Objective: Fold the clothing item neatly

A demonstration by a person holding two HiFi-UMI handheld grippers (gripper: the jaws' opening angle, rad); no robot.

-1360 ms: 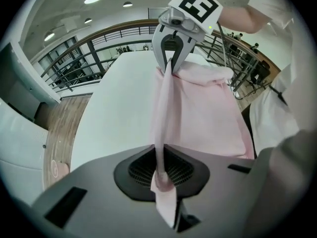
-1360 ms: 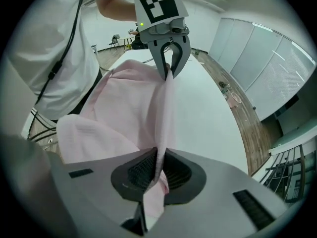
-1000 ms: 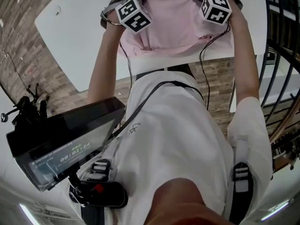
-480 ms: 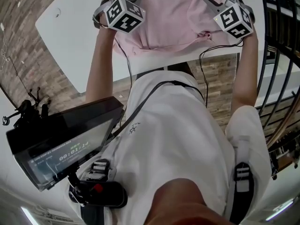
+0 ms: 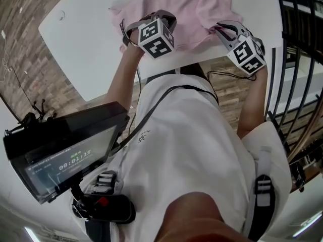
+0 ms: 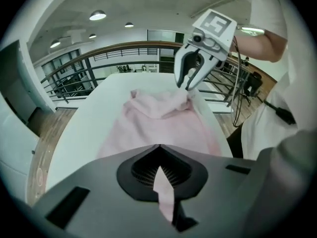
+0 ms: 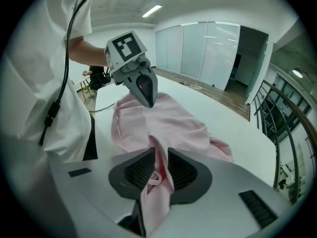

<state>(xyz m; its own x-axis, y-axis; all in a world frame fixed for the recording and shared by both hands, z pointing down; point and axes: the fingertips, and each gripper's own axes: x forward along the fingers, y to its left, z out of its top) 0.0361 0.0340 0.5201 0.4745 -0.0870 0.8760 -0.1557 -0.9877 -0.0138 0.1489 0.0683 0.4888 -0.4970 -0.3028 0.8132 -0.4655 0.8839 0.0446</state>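
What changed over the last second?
The left gripper and right gripper moved back toward the person. Their jaws have just been closing and now pinch the near edge of the pink garment. It bunched and slid left on the table. The table stayed put.

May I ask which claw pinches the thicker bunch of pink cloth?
The right claw, which has just been closing: a bunched fold of the garment fills it; the left claw pinches only a thin edge.
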